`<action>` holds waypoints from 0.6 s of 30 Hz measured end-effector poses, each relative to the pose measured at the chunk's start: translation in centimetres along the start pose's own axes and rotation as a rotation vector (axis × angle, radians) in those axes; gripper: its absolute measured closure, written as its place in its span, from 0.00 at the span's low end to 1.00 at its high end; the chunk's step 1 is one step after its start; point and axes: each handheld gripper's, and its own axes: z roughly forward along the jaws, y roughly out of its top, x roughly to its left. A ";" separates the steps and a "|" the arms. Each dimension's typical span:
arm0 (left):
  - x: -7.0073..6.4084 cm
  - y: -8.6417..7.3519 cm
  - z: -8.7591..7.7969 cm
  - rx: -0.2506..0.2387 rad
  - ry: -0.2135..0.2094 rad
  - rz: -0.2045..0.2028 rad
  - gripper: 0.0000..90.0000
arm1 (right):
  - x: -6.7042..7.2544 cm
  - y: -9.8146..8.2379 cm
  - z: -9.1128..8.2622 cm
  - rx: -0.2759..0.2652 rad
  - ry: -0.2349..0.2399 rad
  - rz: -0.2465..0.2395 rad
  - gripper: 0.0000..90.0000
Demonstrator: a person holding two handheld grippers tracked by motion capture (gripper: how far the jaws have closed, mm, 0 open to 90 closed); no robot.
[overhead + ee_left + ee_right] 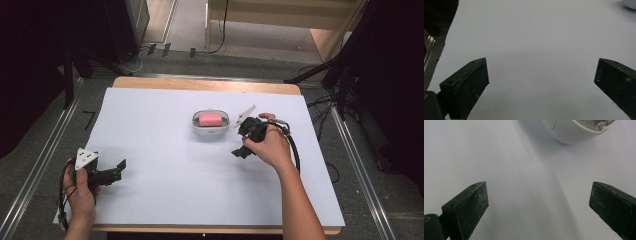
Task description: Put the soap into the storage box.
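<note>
A pink soap bar (210,119) lies in a white oval dish (210,131) near the middle of the white sheet. My right gripper (243,141) is just right of the dish, jaws wide open over bare sheet, a hand around it. In the right gripper view its midpoint (537,205) lies over plain sheet, and the dish's white wall (571,131) curves across the top. My left gripper (119,169) rests at the front left, far from the dish, open and holding nothing. The left gripper view has the jaws' midpoint (541,83) over bare sheet, with a sliver of the dish (631,3) at the top right corner.
The white sheet (160,165) covers a wooden table (200,85). Metal rails (30,185) run along the floor on both sides. Cables and black stands (320,72) lie beyond the far edge, and a cable loops behind the right hand (296,155).
</note>
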 end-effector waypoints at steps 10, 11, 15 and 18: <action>0.0 0.0 0.0 -0.002 0.000 0.002 0.00 | 0.1 -2.1 -0.2 -0.048 -0.022 0.041 0.00; 0.0 0.0 0.0 -0.002 0.000 0.002 0.00 | 0.1 -2.2 -0.2 -0.048 -0.021 0.046 0.00; 0.0 0.0 0.0 -0.001 0.002 0.003 0.00 | 0.2 -3.3 -0.3 -0.082 -0.027 0.069 0.00; 0.0 0.0 0.0 -0.002 0.001 0.003 0.00 | 0.3 -4.1 -0.4 -0.100 -0.033 0.091 0.00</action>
